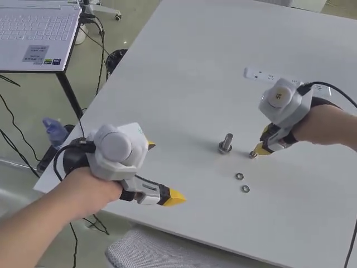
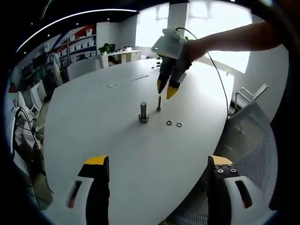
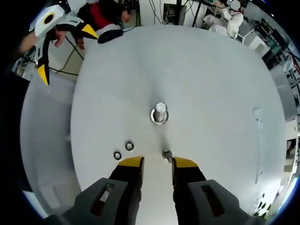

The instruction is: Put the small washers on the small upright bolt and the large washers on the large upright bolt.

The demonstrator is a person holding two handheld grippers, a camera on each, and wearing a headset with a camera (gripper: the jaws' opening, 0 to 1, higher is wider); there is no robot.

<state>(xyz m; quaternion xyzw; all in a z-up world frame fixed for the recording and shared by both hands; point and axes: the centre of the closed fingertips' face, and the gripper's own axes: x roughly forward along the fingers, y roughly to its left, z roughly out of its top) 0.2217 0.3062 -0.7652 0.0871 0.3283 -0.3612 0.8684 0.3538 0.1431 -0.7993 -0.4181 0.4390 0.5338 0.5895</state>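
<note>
My right gripper (image 3: 158, 162) hung released at the frame's bottom, the small bolt (image 3: 167, 154) just off its tips. Two washers (image 3: 129, 146) lay lower left; my left gripper (image 2: 158, 161) gaped empty.

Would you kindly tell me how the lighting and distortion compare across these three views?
Head view: even soft light, sharp, barely any shadow at the large bolt. Left gripper view: windows blown out behind the right tool, fisheye curves the table. Right gripper view: table bulges, washers crisp.
</note>
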